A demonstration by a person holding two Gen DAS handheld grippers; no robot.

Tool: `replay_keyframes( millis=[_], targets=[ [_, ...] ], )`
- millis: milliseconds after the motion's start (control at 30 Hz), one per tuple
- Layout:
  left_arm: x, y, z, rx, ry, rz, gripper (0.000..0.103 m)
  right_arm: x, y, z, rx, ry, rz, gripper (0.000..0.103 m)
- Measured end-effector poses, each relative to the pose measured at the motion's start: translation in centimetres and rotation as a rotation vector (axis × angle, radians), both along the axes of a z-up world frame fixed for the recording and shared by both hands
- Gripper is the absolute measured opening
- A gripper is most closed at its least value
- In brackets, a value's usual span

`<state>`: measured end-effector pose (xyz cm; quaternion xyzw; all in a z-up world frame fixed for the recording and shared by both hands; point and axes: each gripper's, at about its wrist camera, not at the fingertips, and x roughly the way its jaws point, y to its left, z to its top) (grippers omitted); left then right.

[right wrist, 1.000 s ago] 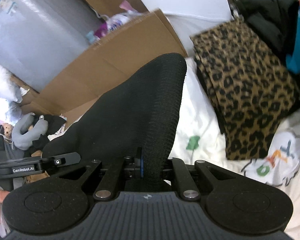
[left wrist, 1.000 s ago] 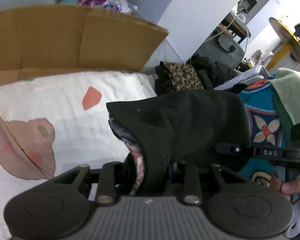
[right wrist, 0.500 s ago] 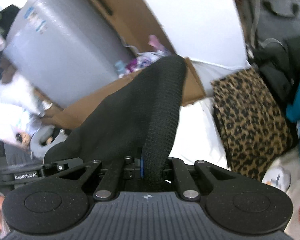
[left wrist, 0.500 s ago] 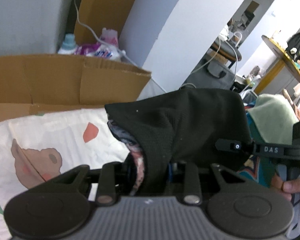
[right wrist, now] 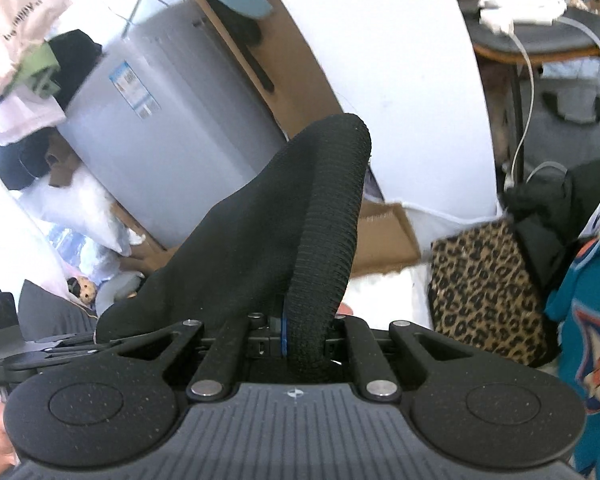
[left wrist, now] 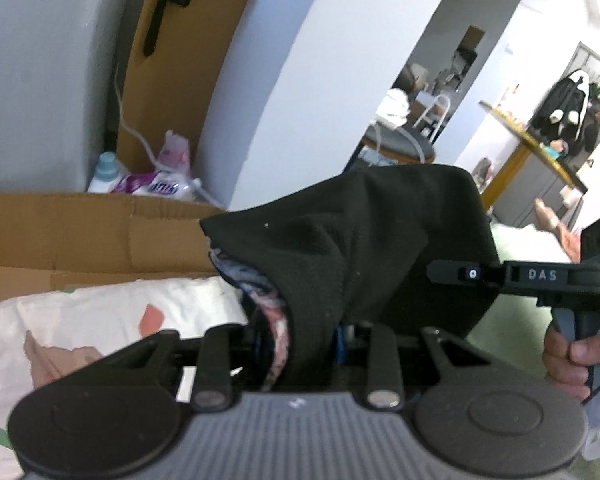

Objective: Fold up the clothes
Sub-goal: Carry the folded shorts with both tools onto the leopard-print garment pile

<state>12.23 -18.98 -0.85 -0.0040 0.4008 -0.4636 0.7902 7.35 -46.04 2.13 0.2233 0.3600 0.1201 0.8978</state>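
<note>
Both grippers hold one black knit garment [left wrist: 364,248] up in the air. In the left wrist view my left gripper [left wrist: 300,344] is shut on a thick bunch of it, where a pink-and-blue patterned lining [left wrist: 274,320] shows at the fold. The right gripper with its "DAS" label [left wrist: 540,280] and a hand [left wrist: 572,360] on its handle appear at the right. In the right wrist view my right gripper [right wrist: 304,340] is shut on the garment's ribbed hem [right wrist: 332,232], which stands up in a roll. The fingertips of both are buried in cloth.
Below lies a white bedsheet [left wrist: 112,304] with cartoon prints, backed by a cardboard sheet [left wrist: 80,232]. A leopard-print garment [right wrist: 484,292], dark clothes [right wrist: 548,216] and a teal patterned garment [right wrist: 588,336] lie at the right. A grey appliance [right wrist: 172,128] stands behind.
Both grippers have risen with the black garment. The bedsheet and leopard-print garment have dropped lower in view, and more of the wall and room behind shows.
</note>
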Motion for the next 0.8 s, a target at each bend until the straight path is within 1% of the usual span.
replay_keyframes(
  millis=[100, 233, 433, 633, 800],
  targets=[
    [-1.0, -0.9, 1.2, -0.017, -0.020, -0.011, 0.033, -1.2, -1.0, 1.9, -0.021, -0.017, -0.009, 0.007],
    [-2.4, -2.0, 3.0, -0.047, -0.037, -0.030, 0.033, -2.9, -2.9, 4.1, -0.018, -0.026, -0.027, 0.007],
    [-4.3, -3.6, 4.4, -0.096, -0.032, -0.050, 0.033, -5.3, -5.3, 7.7, -0.058, -0.058, -0.041, 0.007],
    [-5.5, -5.9, 4.4, -0.122, -0.016, -0.068, 0.033, -6.5, -7.2, 9.0, -0.104, -0.071, -0.073, 0.007],
    [-5.9, -8.1, 3.9, -0.143, -0.013, -0.083, 0.033, -6.5, -8.9, 9.4, -0.131, -0.072, -0.105, 0.007]
  ],
)
